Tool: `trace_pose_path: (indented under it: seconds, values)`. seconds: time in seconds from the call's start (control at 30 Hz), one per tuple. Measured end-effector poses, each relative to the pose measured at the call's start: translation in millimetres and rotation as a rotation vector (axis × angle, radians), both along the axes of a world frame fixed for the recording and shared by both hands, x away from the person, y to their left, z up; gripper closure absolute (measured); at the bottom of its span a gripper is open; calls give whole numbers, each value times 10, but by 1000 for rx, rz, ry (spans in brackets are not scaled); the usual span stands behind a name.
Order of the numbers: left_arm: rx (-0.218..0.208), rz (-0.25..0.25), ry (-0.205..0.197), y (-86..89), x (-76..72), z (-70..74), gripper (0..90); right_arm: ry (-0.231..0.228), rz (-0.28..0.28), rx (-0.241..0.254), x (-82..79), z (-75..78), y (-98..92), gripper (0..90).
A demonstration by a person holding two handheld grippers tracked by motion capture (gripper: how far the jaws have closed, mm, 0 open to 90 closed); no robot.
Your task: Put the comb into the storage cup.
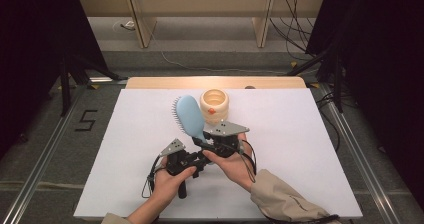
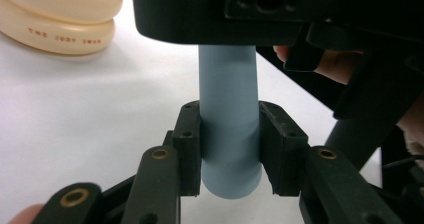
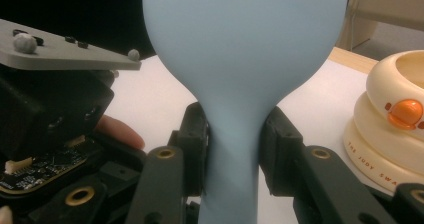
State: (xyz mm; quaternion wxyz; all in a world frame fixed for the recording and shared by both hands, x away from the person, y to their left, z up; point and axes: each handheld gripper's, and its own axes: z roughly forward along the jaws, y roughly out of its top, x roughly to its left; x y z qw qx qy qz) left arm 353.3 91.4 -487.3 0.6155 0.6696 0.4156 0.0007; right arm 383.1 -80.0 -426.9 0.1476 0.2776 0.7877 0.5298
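Fingers (image 2: 192,134) of both grippers clamp the blue hairbrush (image 1: 190,116); cream ring toy (image 1: 214,104) just beside.

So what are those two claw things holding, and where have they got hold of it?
Both hold the blue hairbrush. The left gripper clamps the end of its handle; the right gripper clamps the neck just below the head.

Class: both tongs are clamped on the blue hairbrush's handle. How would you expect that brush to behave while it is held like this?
The hairbrush probably stays stiff: its head stands out unsupported without drooping. Its smooth round handle may twist or slip between flat pads. The broad head likely makes it top-heavy.
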Motion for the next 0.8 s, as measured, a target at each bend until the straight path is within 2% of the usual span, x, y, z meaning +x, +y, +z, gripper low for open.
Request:
trace_pose_path:
  seconds: [0.1, 0.8]
  values:
    - [-28, -7, 21, 2, 3, -4, 637, 0, 2, -1, 1, 3, 1, 670]
    - [-38, -23, 43, 9, 7, 4, 638, 19, 0, -13, 32, 1, -11, 595]
